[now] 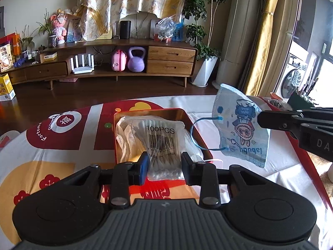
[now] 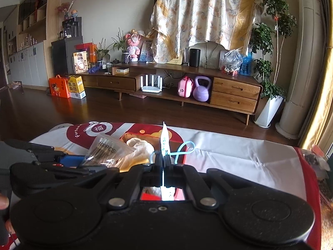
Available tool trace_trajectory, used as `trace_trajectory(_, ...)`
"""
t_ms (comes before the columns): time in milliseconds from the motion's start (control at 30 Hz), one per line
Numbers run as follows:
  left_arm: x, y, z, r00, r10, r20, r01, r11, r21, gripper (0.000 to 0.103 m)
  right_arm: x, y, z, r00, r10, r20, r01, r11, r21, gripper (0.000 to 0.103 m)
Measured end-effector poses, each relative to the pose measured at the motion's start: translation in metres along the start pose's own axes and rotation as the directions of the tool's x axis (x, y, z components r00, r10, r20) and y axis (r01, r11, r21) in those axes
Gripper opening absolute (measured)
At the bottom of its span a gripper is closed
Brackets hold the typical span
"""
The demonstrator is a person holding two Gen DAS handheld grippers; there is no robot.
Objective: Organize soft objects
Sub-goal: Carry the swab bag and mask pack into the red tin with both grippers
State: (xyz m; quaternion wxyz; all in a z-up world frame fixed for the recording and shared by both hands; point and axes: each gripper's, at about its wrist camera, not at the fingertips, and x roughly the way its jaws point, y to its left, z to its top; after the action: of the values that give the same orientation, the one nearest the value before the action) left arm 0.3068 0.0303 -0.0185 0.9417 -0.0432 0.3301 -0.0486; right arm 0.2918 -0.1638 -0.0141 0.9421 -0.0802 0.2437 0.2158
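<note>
My left gripper [image 1: 165, 164] is shut on a clear bag of cotton swabs [image 1: 161, 143] marked 100PCS, held over the near end of an orange tin box [image 1: 149, 110]. White gauze or cloth [image 1: 123, 137] lies inside the box. My right gripper [image 2: 164, 156] is shut on a blue child's face mask [image 1: 241, 127] with a cartoon print, hanging to the right of the box with its ear loop [image 1: 194, 134] dangling. In the right wrist view the mask [image 2: 164, 139] shows edge-on between the fingers, and the swab bag [image 2: 104, 149] sits at the left in the left gripper [image 2: 70, 159].
The table carries a red, white and yellow patterned cloth [image 1: 62, 137]. Beyond it are dark wood floor, a wooden TV cabinet [image 1: 170, 59] with a purple kettlebell [image 1: 136, 59], and potted plants [image 1: 205, 70]. A dark object [image 1: 299, 102] sits at the table's far right.
</note>
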Motion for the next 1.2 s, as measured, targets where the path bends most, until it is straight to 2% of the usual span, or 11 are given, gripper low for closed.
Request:
trace_trajectory(567, 0.079, 0.02, 0.007, 0.999, 0.027, -0.039, -0.029, 0.999, -0.046, 0.033, 0.098, 0.001, 0.003, 0.997, 0.01, -0.081, -0.008, 1.0, 0.022, 0.0)
trace_trajectory(1200, 0.12, 0.019, 0.0, 0.996, 0.012, -0.089, -0.016, 0.999, -0.049, 0.033, 0.141, -0.018, -0.03, 0.983, 0.027, -0.182, -0.006, 0.993, 0.117, 0.001)
